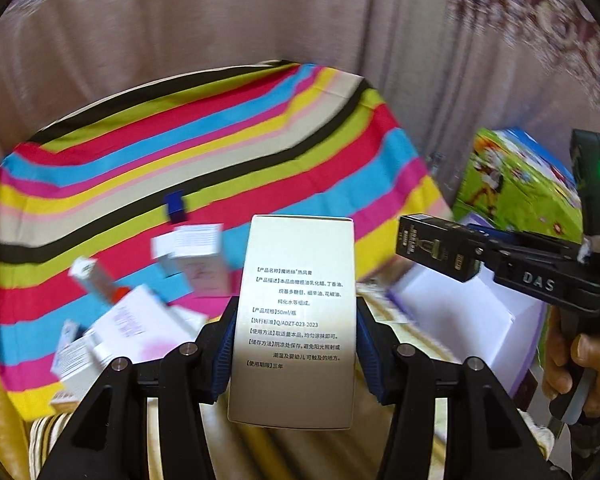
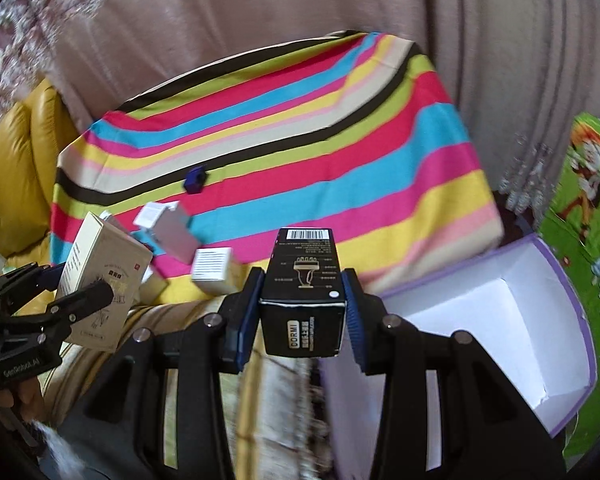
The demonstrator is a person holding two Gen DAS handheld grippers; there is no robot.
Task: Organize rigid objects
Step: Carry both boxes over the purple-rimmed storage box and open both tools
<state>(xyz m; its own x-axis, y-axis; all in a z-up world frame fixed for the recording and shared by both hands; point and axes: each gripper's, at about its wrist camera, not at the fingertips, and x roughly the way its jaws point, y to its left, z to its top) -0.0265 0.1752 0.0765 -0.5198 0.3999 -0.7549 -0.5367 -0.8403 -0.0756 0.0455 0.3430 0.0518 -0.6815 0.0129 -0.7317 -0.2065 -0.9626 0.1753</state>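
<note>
My left gripper (image 1: 296, 344) pinches a cream box (image 1: 296, 320) by its sides. My right gripper (image 2: 302, 312) clamps a black box (image 2: 302, 280), beside the open white carton (image 2: 500, 320). Small boxes (image 2: 212, 268) lie on the striped cloth (image 2: 300, 140).

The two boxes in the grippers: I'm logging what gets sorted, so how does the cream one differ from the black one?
The cream box, in the left gripper, is pale with dark printed text; the black box, in the right gripper, is dark with gold print and a barcode. The cream box looks broader and flatter, the black box narrower and squarer. Both are rigid cartons clamped between blue pads above the open white box.
</note>
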